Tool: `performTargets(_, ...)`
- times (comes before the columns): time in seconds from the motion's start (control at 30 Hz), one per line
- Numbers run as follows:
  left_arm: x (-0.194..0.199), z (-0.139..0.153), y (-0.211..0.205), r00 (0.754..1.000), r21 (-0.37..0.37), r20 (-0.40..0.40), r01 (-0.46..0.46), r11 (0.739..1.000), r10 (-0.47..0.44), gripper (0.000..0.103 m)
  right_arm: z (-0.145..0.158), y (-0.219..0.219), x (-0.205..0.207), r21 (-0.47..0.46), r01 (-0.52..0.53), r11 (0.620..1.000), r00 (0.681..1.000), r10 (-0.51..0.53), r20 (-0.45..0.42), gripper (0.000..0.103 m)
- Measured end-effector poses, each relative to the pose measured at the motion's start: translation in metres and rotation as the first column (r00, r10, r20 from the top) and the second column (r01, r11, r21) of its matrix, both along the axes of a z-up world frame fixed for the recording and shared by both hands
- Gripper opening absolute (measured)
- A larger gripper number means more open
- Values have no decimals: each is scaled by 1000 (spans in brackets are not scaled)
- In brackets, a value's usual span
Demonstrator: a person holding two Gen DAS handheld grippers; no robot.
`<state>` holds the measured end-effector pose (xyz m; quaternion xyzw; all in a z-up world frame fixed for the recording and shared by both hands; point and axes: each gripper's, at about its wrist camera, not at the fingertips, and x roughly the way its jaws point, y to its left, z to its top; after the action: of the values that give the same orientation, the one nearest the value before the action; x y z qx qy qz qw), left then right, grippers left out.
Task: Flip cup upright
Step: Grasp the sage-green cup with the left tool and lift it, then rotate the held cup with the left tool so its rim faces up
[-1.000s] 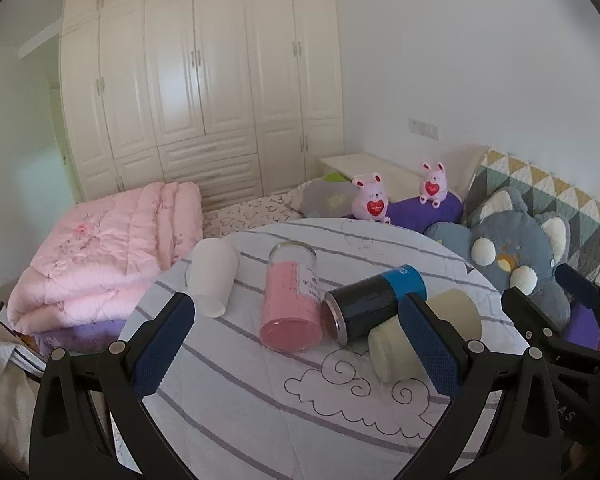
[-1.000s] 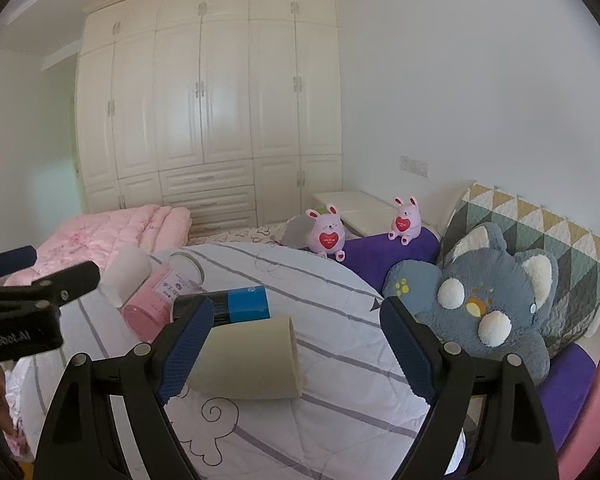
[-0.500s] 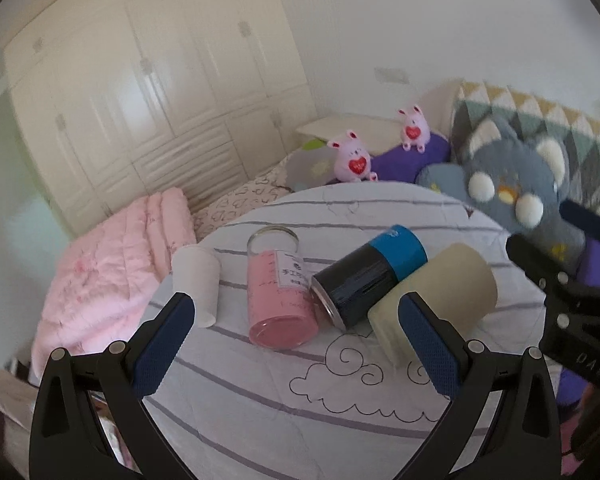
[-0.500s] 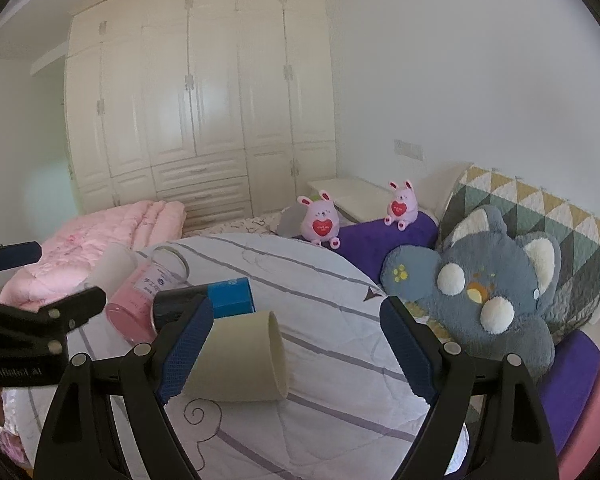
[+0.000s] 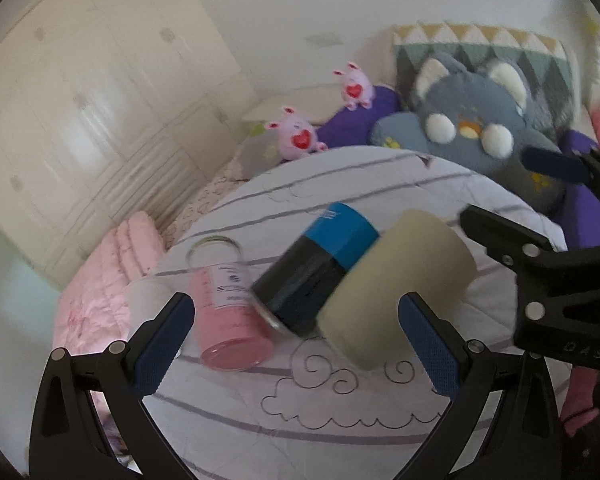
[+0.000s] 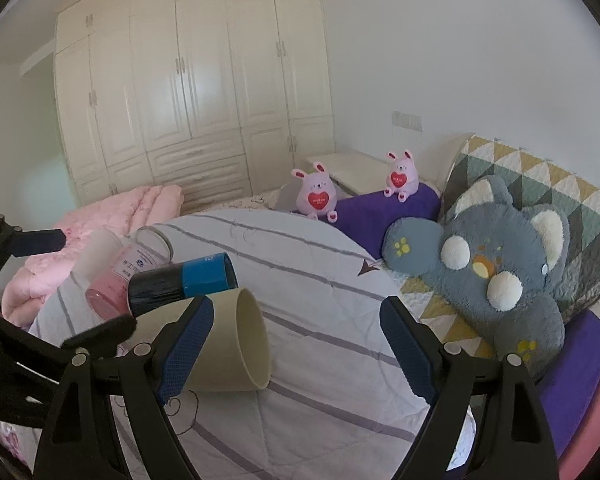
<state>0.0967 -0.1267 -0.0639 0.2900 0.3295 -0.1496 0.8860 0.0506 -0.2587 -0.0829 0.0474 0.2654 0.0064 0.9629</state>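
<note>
as it lies sideways, beige cup (image 6: 236, 344), matte

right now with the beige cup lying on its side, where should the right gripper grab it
Grip the beige cup across its body near the open rim, one finger above, one below. Come in with the right gripper from the mouth side, which is bare quilt; the black-and-blue tumbler crowds its far side.

Light: you get soft, even daylight in both views, bright on the white wall, with no hard shadows.
Blur: your left wrist view is smeared throughout.
Sharpness: your right wrist view is crisp.
Distortion: fisheye bends the cream panelled wardrobe (image 6: 188, 80); black vignette fills the corners.
</note>
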Motion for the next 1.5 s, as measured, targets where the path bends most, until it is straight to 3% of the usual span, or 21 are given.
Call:
performTargets(0.1, 2, -9, -12, 994, 58, -62, 88, 994, -85, 103, -1, 0, 2, -3, -11, 1000, 1000, 11, -3, 86)
performTargets(0.2, 2, -15, -26, 986, 119, -68, 158, 980, -150, 103, -2, -4, 4, 4, -14, 1000, 1000, 14, -10, 86)
performTargets(0.3, 7, -21, -38, 971, 107, -127, 216, 970, -202, 103, -4, -8, 6, 12, -8, 1000, 1000, 8, -21, 86)
performTargets(0.8, 27, -58, -69, 939, 103, -239, 277, 955, -247, 102, -16, -22, 23, 29, -25, 999, 997, 27, -66, 86)
performTargets(0.9, 30, -57, -72, 938, 83, -239, 278, 957, -251, 92, -18, -23, 26, 33, -22, 999, 997, 24, -78, 86)
performTargets(1.23, 42, -45, -49, 948, -55, -300, 95, 994, -107, 91, -11, -25, 23, 27, 8, 1000, 999, -7, -53, 86)
performTargets(1.5, 24, -27, 0, 936, -175, -349, -120, 977, 52, 86, 2, -12, 16, 38, -22, 999, 999, 23, -25, 86)
